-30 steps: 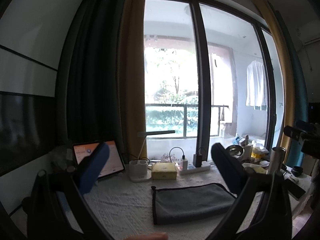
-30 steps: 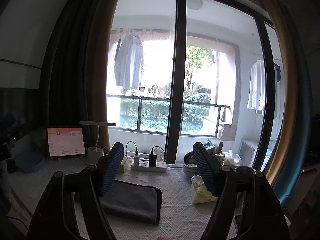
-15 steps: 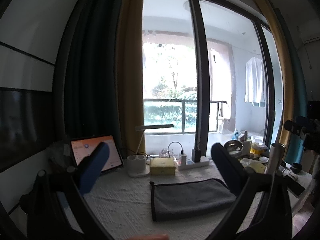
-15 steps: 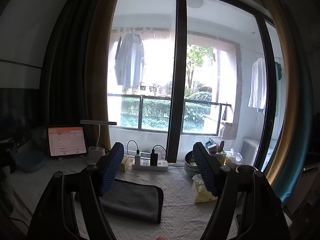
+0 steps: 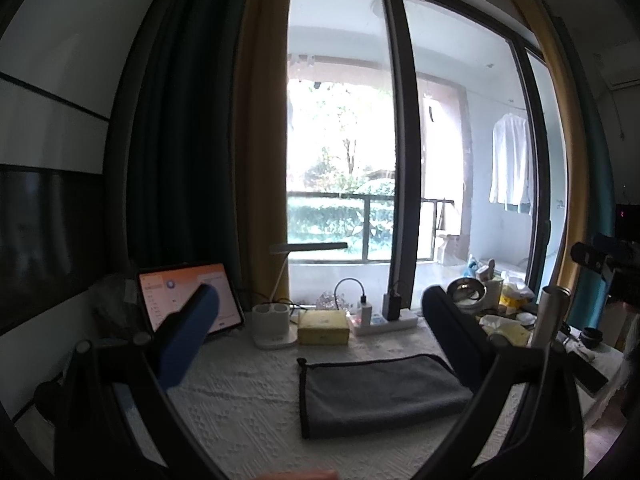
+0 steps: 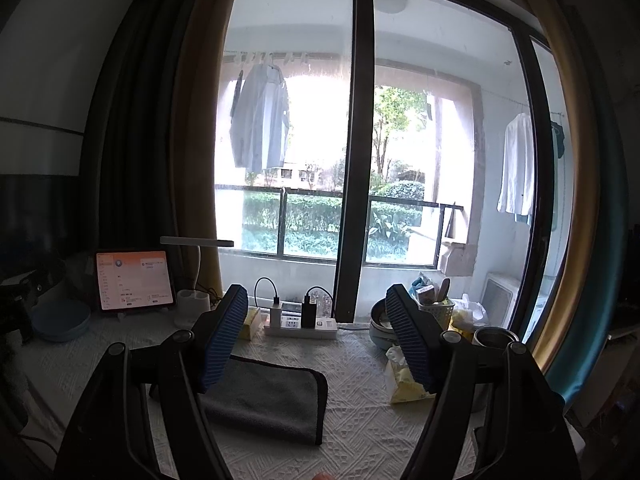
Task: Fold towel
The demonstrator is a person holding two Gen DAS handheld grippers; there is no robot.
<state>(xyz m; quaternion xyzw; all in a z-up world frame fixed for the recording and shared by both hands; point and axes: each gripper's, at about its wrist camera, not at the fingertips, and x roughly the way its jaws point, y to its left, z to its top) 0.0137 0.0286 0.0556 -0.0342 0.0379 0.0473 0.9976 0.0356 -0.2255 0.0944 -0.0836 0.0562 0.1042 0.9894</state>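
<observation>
A grey towel [image 5: 376,392] with dark edging lies folded flat on the white textured tablecloth [image 5: 240,408]. It also shows in the right wrist view [image 6: 272,396]. My left gripper [image 5: 320,320] is open and empty, held above and short of the towel. My right gripper [image 6: 316,320] is open and empty, above the towel's right part. Neither gripper touches the towel.
Along the table's far edge stand a lit tablet [image 5: 188,300], a white lamp base [image 5: 274,328], a yellow box [image 5: 323,326] and a power strip [image 6: 300,324]. A tissue pack [image 6: 404,380], metal cup [image 6: 494,340], bowls and a basket [image 6: 434,312] crowd the right. A blue bowl [image 6: 60,322] sits left.
Both grippers have risen and tilted slightly, so the table and towel sit a little lower in view. The towel has not moved. Both grippers stay open.
</observation>
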